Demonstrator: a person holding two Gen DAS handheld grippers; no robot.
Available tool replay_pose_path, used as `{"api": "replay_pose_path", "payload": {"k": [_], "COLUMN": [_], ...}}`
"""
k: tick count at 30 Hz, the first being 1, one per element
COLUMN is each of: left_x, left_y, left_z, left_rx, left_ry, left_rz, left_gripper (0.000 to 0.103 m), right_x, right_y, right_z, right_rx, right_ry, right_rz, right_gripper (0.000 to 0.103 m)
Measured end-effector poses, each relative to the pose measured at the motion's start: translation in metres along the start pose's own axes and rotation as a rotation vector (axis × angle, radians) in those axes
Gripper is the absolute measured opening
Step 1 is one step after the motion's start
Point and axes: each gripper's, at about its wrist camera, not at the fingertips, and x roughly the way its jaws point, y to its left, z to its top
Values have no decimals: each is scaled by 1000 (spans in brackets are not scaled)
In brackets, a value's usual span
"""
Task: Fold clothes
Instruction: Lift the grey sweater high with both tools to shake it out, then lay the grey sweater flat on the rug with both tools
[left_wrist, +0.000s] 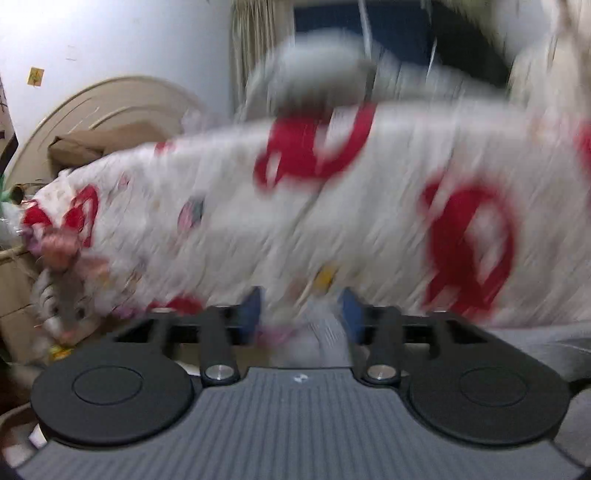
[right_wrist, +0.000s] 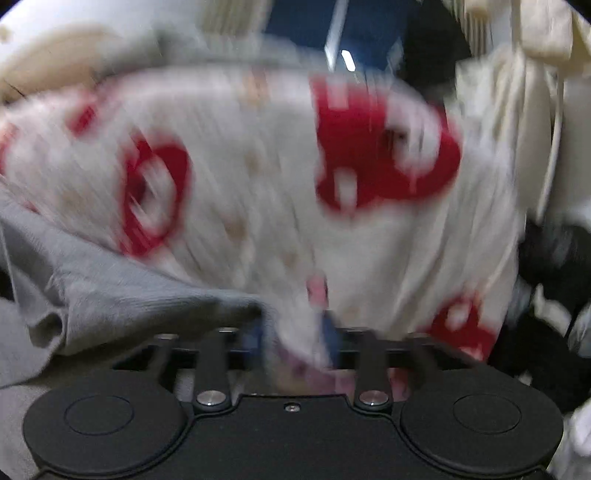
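Observation:
A white garment with big red prints (left_wrist: 369, 221) fills the left wrist view, blurred and stretched across from left to right. The same garment (right_wrist: 277, 177) fills the right wrist view. My left gripper (left_wrist: 301, 314) has its blue pads (left_wrist: 252, 310) standing apart, with a loose bunch of the white cloth between them and no visible pinch. My right gripper (right_wrist: 293, 332) also has its blue pads (right_wrist: 330, 334) apart, and a fold of the garment lies in the gap. A grey cloth (right_wrist: 92, 288) lies under the garment at the left of the right wrist view.
A grey-and-pink stuffed toy (left_wrist: 62, 302) lies at the left beside cardboard boxes (left_wrist: 14, 288). A beige arched headboard (left_wrist: 110, 103) and a curtain (left_wrist: 255, 44) stand behind. Cream fabric (right_wrist: 517, 110) and dark clothes (right_wrist: 554, 295) crowd the right side.

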Motion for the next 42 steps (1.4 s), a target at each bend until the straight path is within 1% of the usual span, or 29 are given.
{"api": "replay_pose_path", "payload": {"k": [2, 3, 4, 7, 9, 12, 14, 16, 20, 22, 23, 24, 26, 28, 30, 32, 33, 34, 35, 36, 37, 38, 39, 41, 42], "left_x": [20, 30, 34, 25, 16, -10, -29, -49, -74, -82, -86, -92, -98, -101, -100, -95, -90, -84, -78, -73, -68, -62, -56, -43, -35], "left_y": [-4, -7, -9, -12, -15, -22, -27, -32, -42, -47, -48, -50, -56, -62, -65, -72, -76, -80, -83, -84, -85, -87, -88, -91, -91], "left_z": [-34, -51, -68, -119, -152, -194, -209, -215, -211, -210, -211, -213, -223, -233, -244, -258, -264, -270, -271, -267, -263, -257, -251, -239, -235], "left_rx": [-18, -26, -28, -11, 2, 35, 75, 124, 208, 258, 283, 308, 368, 436, 492, 567, 600, 632, 648, 644, 639, 629, 612, 579, 539], "left_ry": [89, 134, 183, 340, 442, 564, 600, 611, 618, 627, 633, 637, 639, 643, 678, 731, 742, 752, 751, 735, 719, 701, 680, 638, 628], "left_rz": [5, 7, -14, -162, -260, -393, -465, -536, -657, -706, -721, -733, -734, -712, -706, -692, -662, -632, -614, -612, -610, -600, -580, -541, -518], "left_gripper": [52, 53, 53, 52, 52, 53, 53, 53, 60, 61, 61, 61, 63, 65, 72, 73, 72, 70, 56, 34, 21, 13, 13, 13, 15], "right_x": [44, 52, 54, 52, 47, 30, 13, -2, -39, -55, -63, -70, -82, -80, -72, -59, -52, -43, -35, -27, -24, -22, -19, -9, -3], "right_y": [12, 17, 22, 29, 32, 42, 51, 59, 77, 88, 95, 103, 118, 136, 145, 150, 150, 148, 147, 146, 142, 135, 128, 120, 115], "right_z": [-30, -48, -66, -116, -148, -182, -189, -193, -189, -189, -192, -194, -200, -212, -226, -237, -237, -235, -234, -232, -226, -217, -204, -189, -182], "right_rx": [-3, -5, -7, 39, 119, 211, 222, 219, 127, 77, 39, -3, -102, -196, -230, -234, -219, -201, -183, -165, -133, -103, -69, -9, 20], "right_ry": [118, 150, 176, 259, 325, 389, 405, 414, 410, 422, 429, 435, 457, 487, 515, 524, 515, 502, 490, 477, 447, 413, 384, 365, 357], "right_rz": [-33, -23, 13, 144, 234, 326, 397, 468, 648, 747, 777, 802, 808, 776, 737, 680, 668, 661, 653, 646, 648, 645, 637, 618, 608], "right_gripper": [47, 47, 47, 47, 47, 47, 48, 48, 50, 55, 58, 61, 65, 65, 65, 64, 58, 47, 15, 11, 11, 11, 11, 11, 11]}}
